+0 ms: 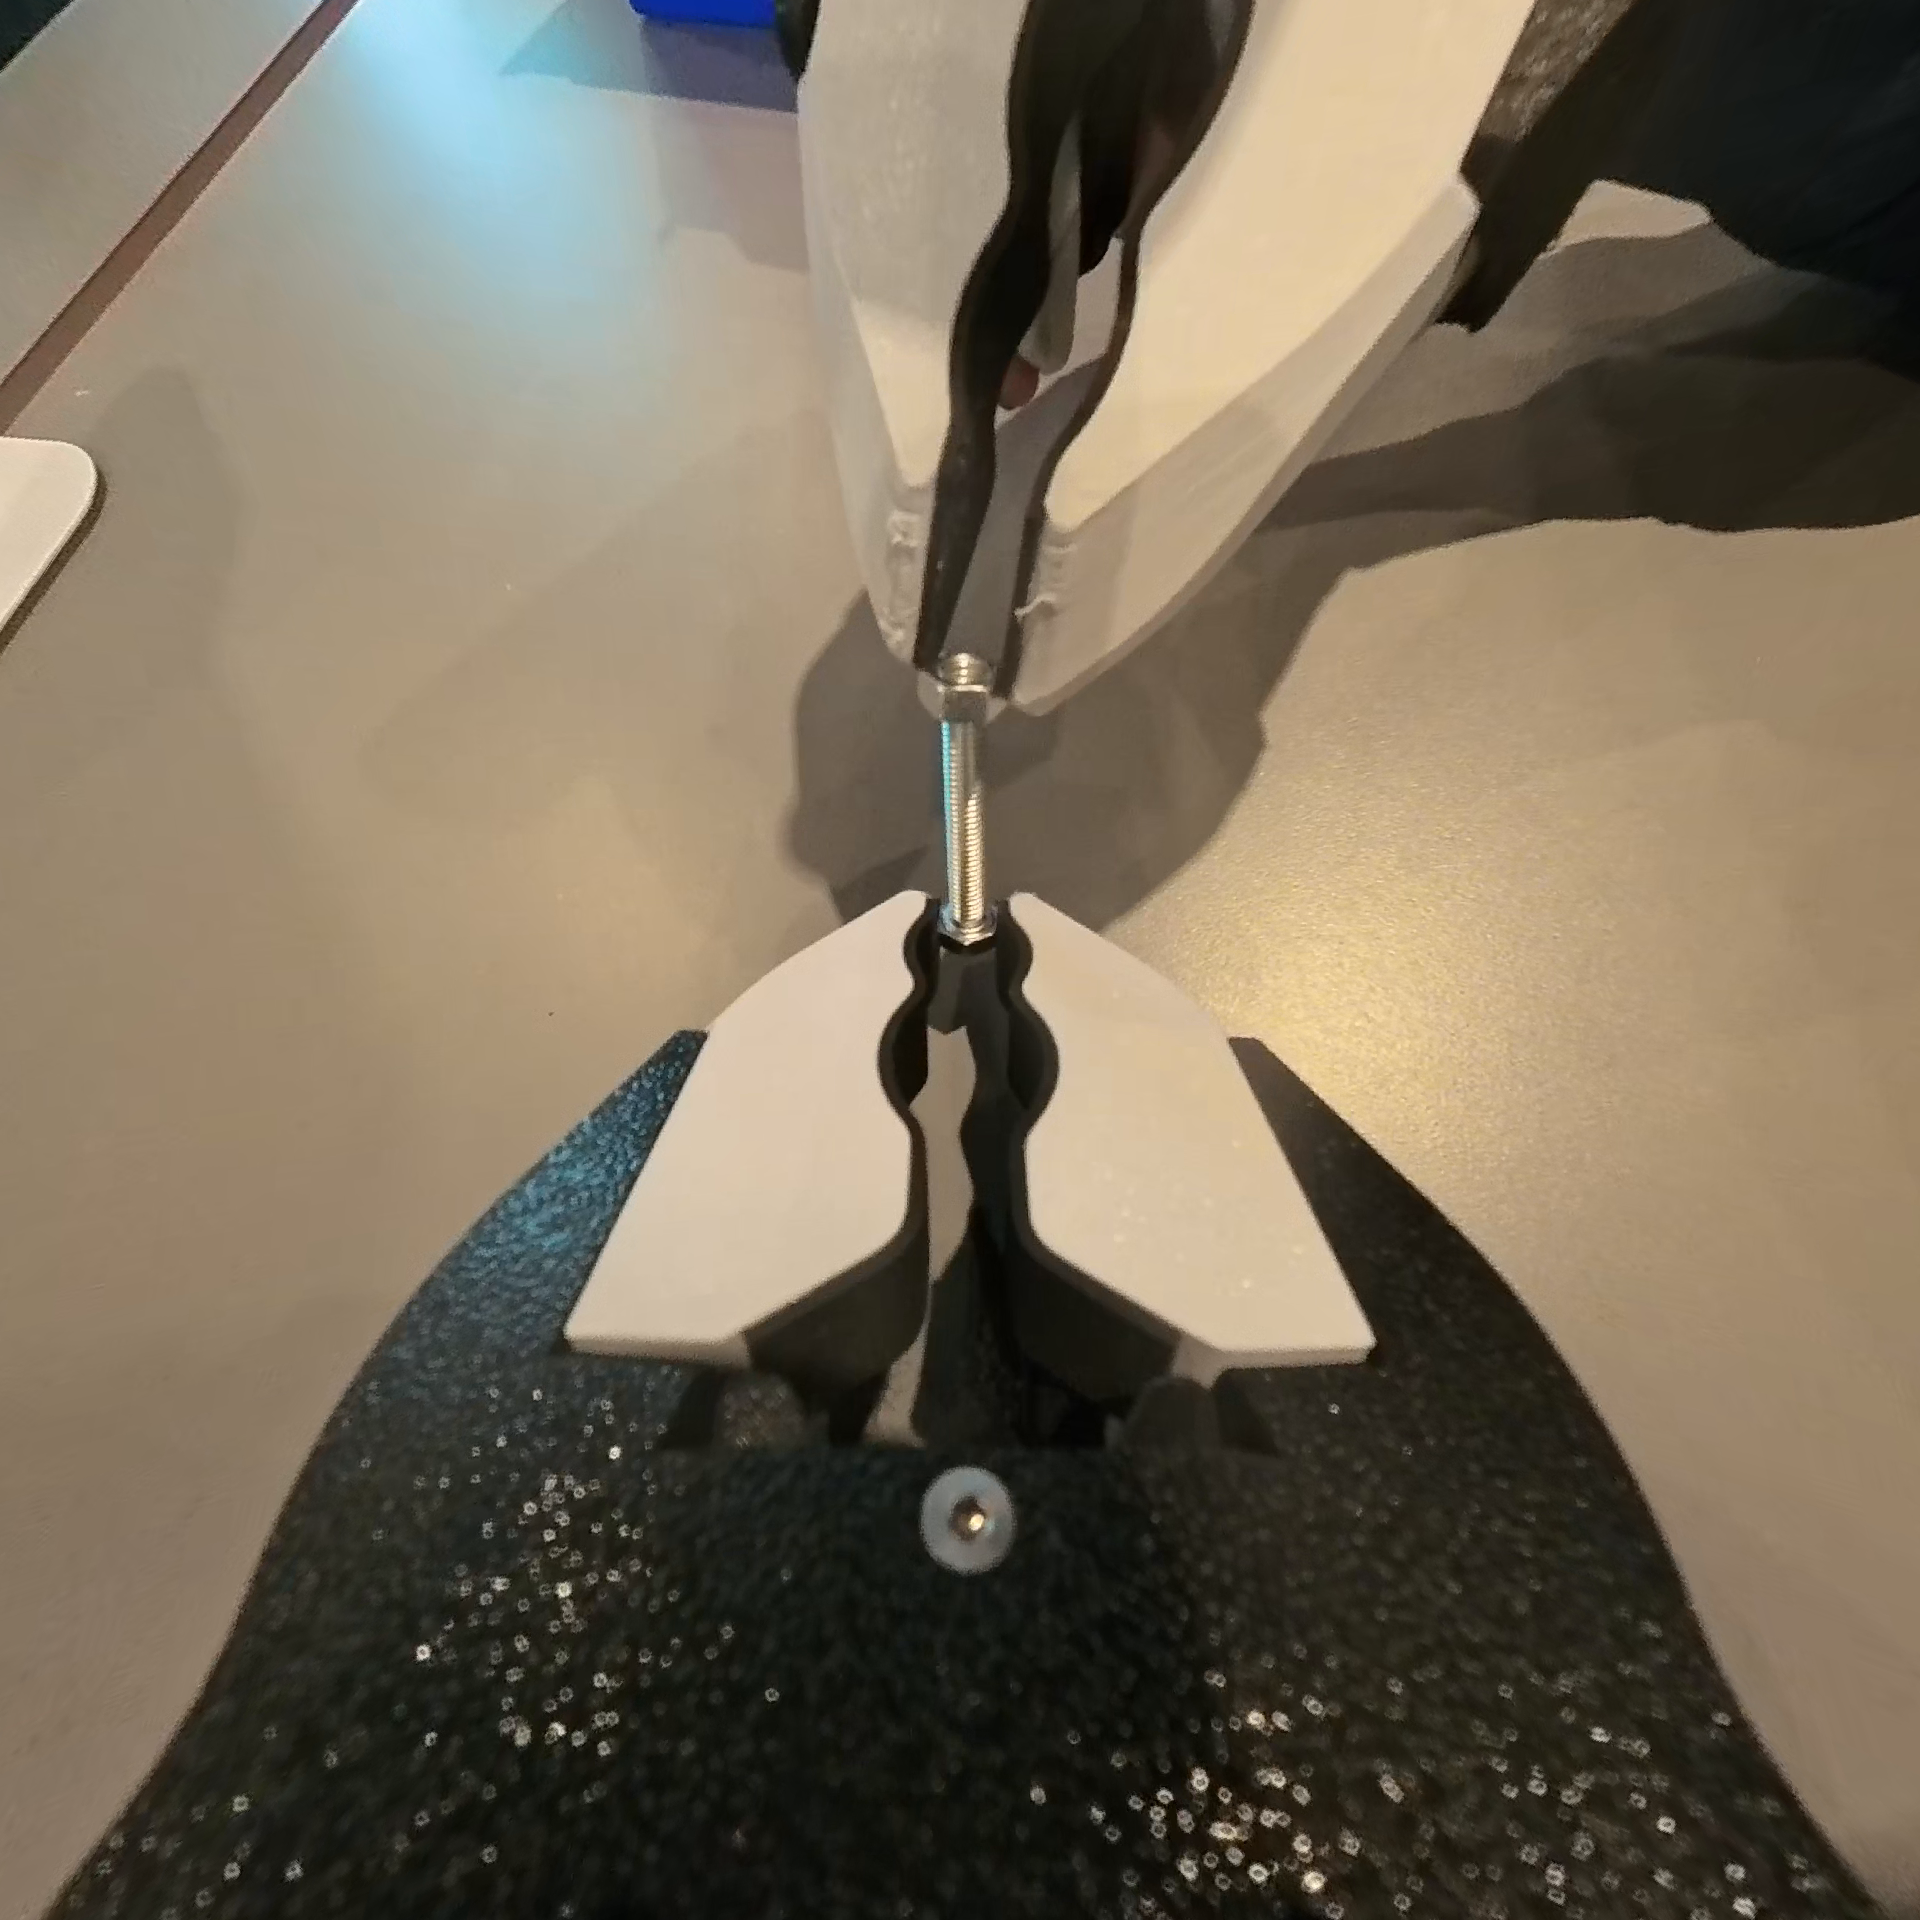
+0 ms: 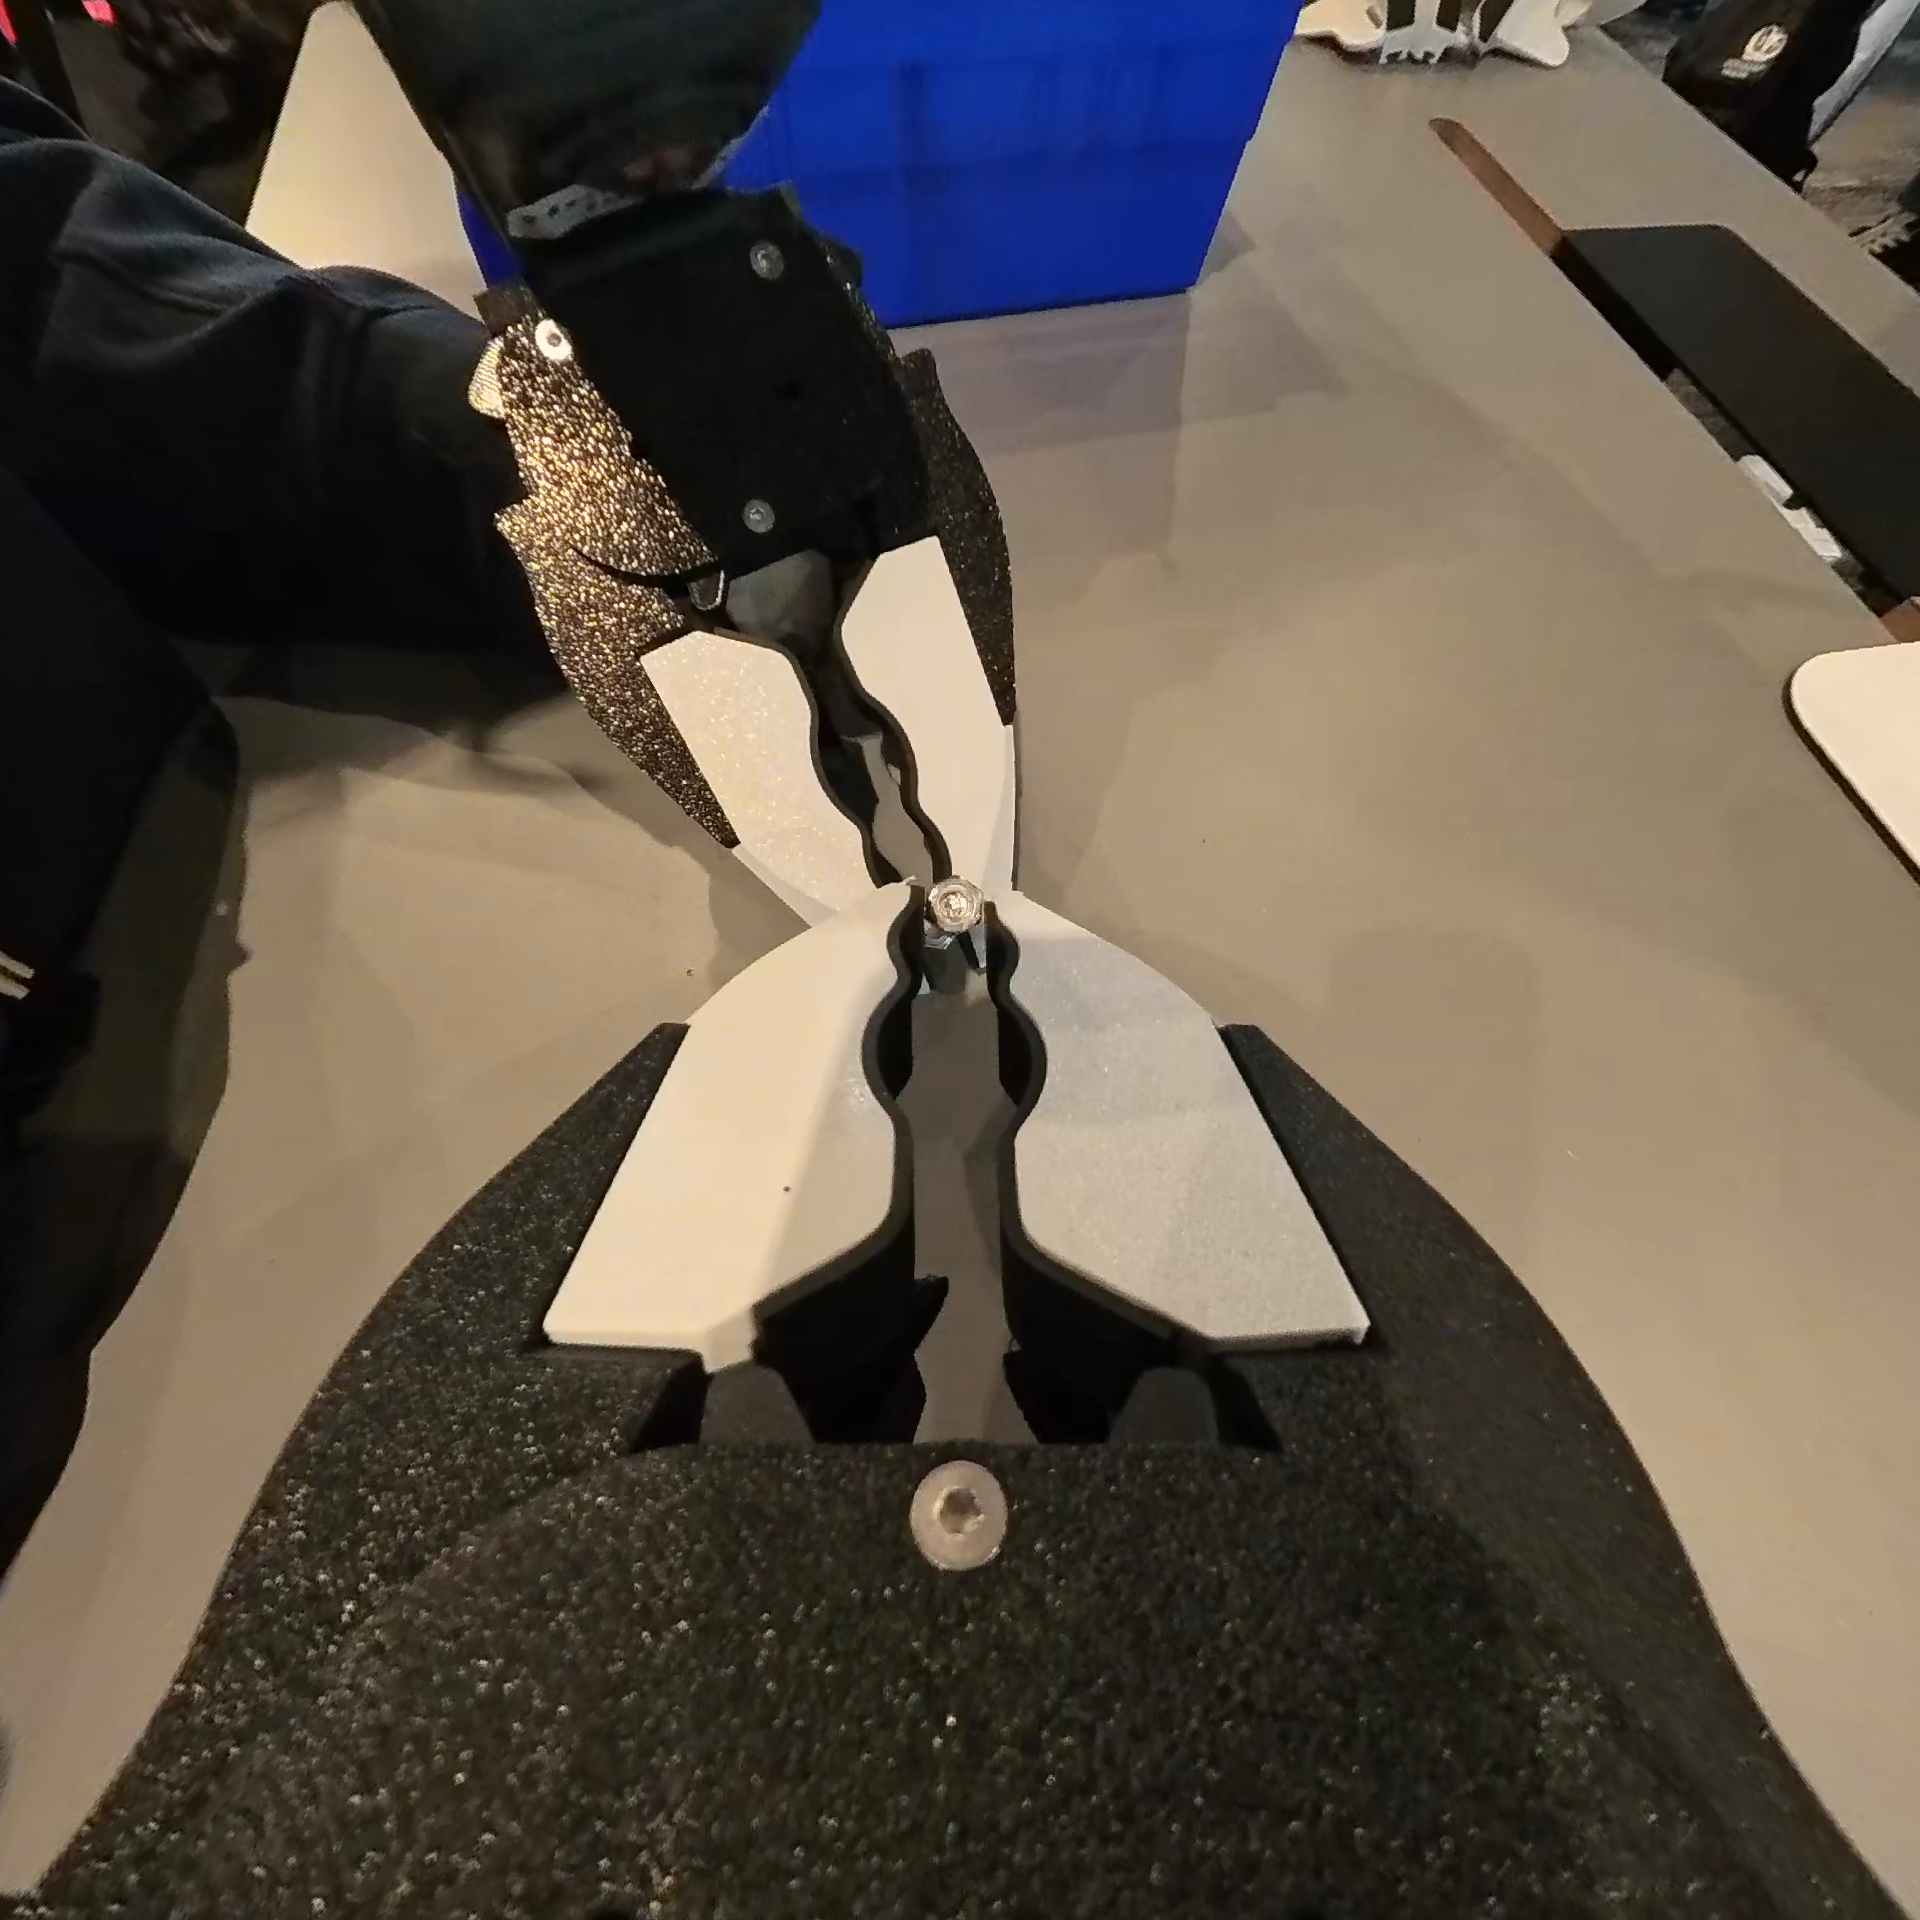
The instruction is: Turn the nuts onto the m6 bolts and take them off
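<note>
A silver M6 bolt (image 1: 962, 810) is held in the air between my two grippers, above the grey table. My left gripper (image 1: 966, 928) is shut on the bolt's near end, on its hex head. My right gripper (image 1: 961, 681) comes in from the top of the left wrist view and is shut on a nut (image 1: 966, 698) at the bolt's far end, with the bolt tip just past it. In the right wrist view my right gripper (image 2: 951, 914) grips the nut (image 2: 954, 902), seen end-on. The left gripper (image 2: 928, 878) reaches in from the upper left. The shaft is hidden there.
A blue bin (image 2: 1018, 156) stands at the back of the table. A white board (image 2: 1860, 738) lies at the right edge and also shows in the left wrist view (image 1: 31, 540). A black mat (image 2: 1745, 384) lies farther back. A dark sleeve (image 2: 208, 436) fills the left. Some 5 centimetres of space lies between my two pairs of fingers.
</note>
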